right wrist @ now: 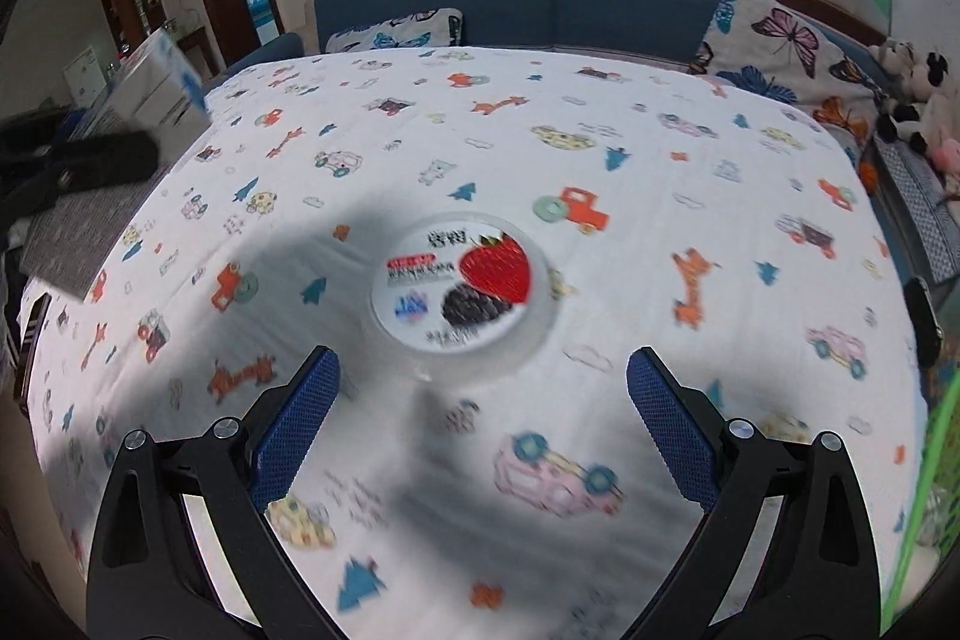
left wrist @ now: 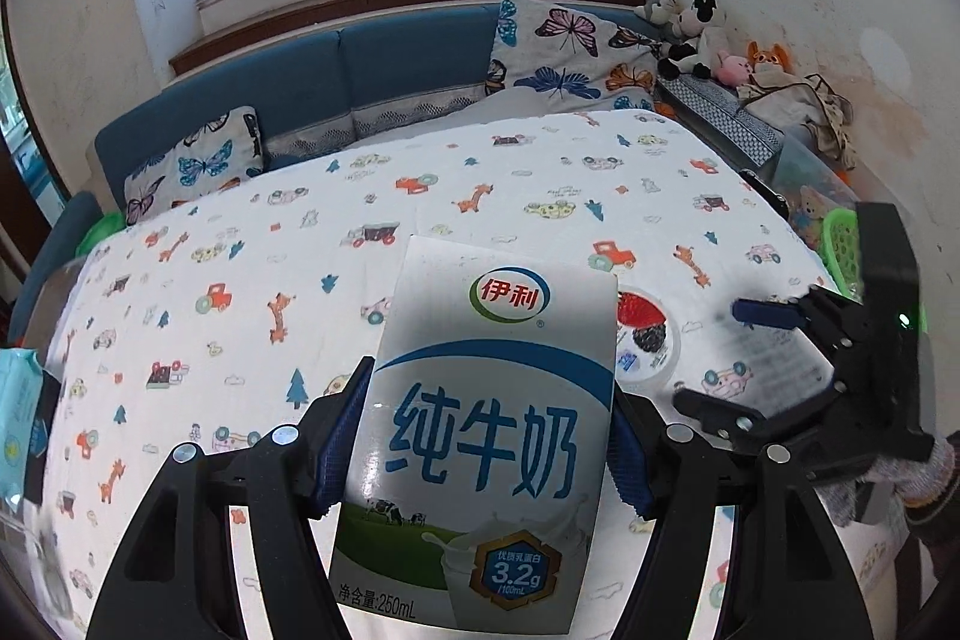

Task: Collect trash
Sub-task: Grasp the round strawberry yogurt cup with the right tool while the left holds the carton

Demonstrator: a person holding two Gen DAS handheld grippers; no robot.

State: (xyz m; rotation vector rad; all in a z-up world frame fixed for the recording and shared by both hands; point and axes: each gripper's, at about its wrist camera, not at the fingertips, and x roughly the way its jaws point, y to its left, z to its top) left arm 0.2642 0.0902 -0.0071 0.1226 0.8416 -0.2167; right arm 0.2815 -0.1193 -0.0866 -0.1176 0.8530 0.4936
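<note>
Covering most of both views, a table [right wrist: 690,112] under a white cloth printed with cars, giraffes and trees stands before a blue sofa [left wrist: 336,82] with butterfly cushions [left wrist: 564,52] along its far side, and soft toys [left wrist: 696,34] sit at the far right corner. A green basket [left wrist: 843,244] shows at the table's right edge. The left gripper [left wrist: 489,436] is clamped on a milk carton [left wrist: 486,430], its blue pads pressed against the carton's two sides; the carton stands upright between the fingers, held above the near part of the table, with its printed front facing the camera. Just beyond the carton's right edge, a round yogurt cup [right wrist: 459,283] with a strawberry and blackberry lid lies flat on the cloth near the table's middle. The right gripper [right wrist: 483,400] hangs over the cloth with its jaws wide apart and nothing between them; the cup lies just ahead of its fingertips, centred on the gap and not touching either pad. From the right wrist view the carton appears at the far left, tilted, with the left gripper's dark body below it. In the left wrist view the right gripper appears at the right, near the cup.
</note>
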